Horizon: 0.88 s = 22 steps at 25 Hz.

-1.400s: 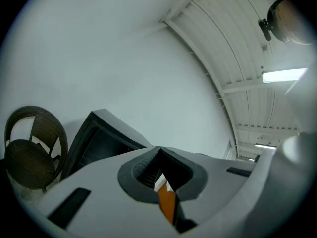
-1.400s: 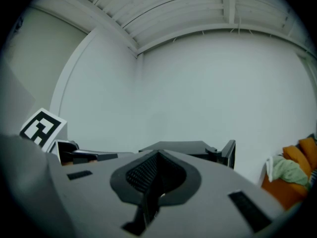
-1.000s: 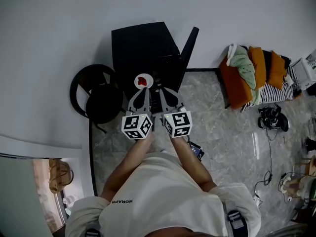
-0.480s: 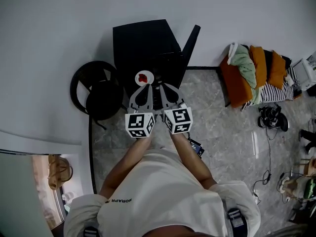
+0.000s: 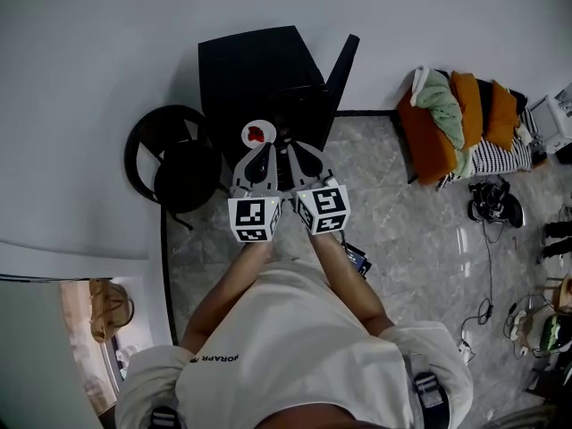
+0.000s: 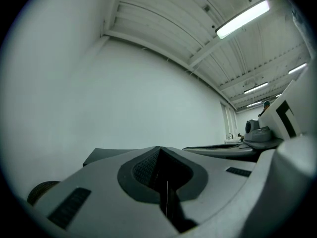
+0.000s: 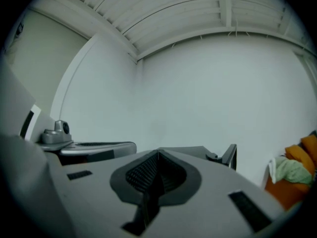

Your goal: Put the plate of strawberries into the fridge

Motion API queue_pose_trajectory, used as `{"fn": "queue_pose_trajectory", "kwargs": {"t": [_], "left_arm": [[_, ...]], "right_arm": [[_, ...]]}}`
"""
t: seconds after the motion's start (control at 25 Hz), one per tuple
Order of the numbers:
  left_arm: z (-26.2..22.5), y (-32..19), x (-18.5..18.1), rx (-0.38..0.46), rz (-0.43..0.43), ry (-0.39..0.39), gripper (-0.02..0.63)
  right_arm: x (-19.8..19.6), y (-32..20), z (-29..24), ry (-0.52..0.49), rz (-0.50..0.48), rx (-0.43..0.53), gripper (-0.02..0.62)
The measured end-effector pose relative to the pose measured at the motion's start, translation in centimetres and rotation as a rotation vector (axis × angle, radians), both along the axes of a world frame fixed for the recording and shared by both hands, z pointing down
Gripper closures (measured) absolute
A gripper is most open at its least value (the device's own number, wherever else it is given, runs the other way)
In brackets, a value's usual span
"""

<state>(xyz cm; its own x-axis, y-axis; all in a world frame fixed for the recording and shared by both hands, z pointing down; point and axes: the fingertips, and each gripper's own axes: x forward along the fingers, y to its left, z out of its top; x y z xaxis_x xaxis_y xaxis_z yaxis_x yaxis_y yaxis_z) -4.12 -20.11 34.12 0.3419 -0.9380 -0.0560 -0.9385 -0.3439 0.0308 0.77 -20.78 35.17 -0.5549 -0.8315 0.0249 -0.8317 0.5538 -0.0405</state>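
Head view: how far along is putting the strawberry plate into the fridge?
Done: the fridge door stands open. In hand: the left gripper looks shut on the plate rim, strawberries aboard, at the opening; the right gripper is shut, empty. Left: set the plate inside, let go.

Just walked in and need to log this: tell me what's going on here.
A person stands at a black fridge with its door open, a gripper in each hand. The plate of strawberries sits right off the tip of the left gripper, at the fridge's open front; what it rests on can't be told. The left fingers are together with no object seen between them, and so are those of the right gripper.
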Motion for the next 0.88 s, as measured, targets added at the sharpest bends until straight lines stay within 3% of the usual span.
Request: {"fn": "queue_pose_trajectory", "kwargs": {"t": [0.88], "left_arm": [[0.7,-0.2,-0.3,-0.014,-0.008,0.002,0.604]], "right_arm": [[-0.9,-0.3,0.4,-0.001,-0.029,0.014,0.583]]}}
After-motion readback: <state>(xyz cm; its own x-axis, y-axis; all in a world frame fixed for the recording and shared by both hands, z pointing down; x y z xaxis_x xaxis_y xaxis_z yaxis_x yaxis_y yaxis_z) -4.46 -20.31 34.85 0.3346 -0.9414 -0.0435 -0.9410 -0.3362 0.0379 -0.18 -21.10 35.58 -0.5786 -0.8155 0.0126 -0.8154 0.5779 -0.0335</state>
